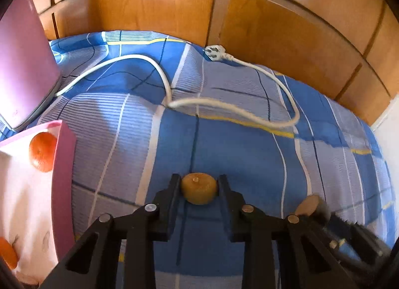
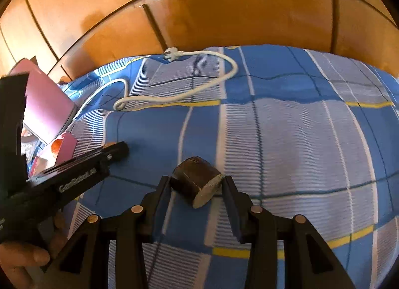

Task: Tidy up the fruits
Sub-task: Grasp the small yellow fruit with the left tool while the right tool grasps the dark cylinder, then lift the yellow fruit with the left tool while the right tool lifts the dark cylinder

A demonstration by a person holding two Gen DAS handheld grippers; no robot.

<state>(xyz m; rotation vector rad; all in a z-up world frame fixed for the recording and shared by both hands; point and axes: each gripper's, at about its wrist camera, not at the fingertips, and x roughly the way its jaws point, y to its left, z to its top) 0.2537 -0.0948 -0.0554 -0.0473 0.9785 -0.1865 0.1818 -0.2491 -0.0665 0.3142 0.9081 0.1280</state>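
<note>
Fruit sits between both pairs of jaws on the bedspread: the left gripper brackets a yellow-brown fruit, the right gripper a dark cut piece lying crosswise. Both look closed onto them. The pink box lies at the left edge, nearer the left hand.

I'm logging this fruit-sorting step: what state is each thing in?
Left hand-held gripper: jaws around the tan round fruit, contact unclear.
Right hand-held gripper: jaws around the dark brown cut piece, contact unclear.
Pink open box: holds a round orange.
White power cord: unplugged, loose on the blue checked bedsheet.
</note>
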